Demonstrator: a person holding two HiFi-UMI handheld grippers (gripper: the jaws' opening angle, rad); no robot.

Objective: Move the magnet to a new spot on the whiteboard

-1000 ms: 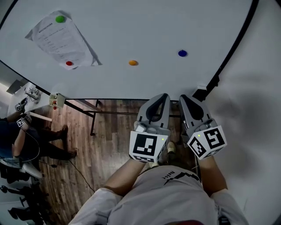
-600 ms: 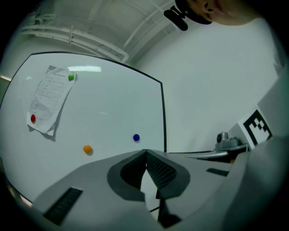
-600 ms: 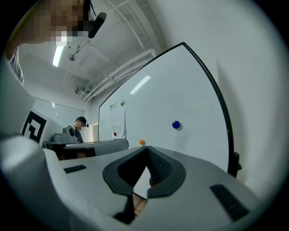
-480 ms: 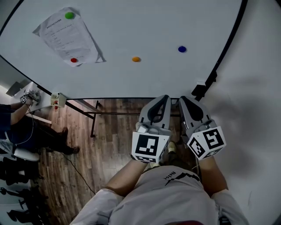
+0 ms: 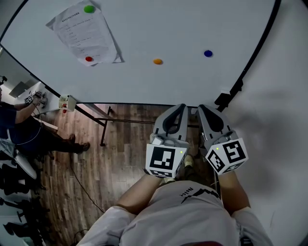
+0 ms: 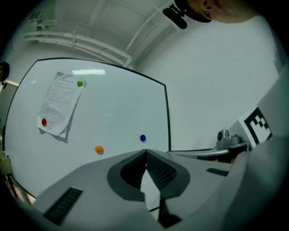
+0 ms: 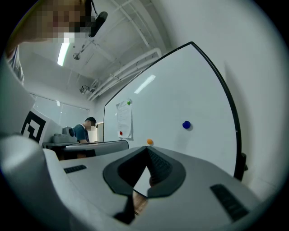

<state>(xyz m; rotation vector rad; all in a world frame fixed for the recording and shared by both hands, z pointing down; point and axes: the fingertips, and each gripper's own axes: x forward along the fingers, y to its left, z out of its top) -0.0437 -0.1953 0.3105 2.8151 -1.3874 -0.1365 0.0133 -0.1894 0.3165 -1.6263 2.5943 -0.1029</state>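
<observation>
blue magnet (image 5: 208, 53) in all views, wood floor (image 5: 120, 144) only in head view

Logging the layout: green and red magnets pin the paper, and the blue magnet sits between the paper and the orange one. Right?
No: the head view shows the orange magnet between the paper and the blue magnet. The rest holds.

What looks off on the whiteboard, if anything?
Only the paper sheet: pinned by a green magnet and a red magnet, its lower corner curls off the whiteboard and casts a shadow. Nothing else stands out.
</observation>
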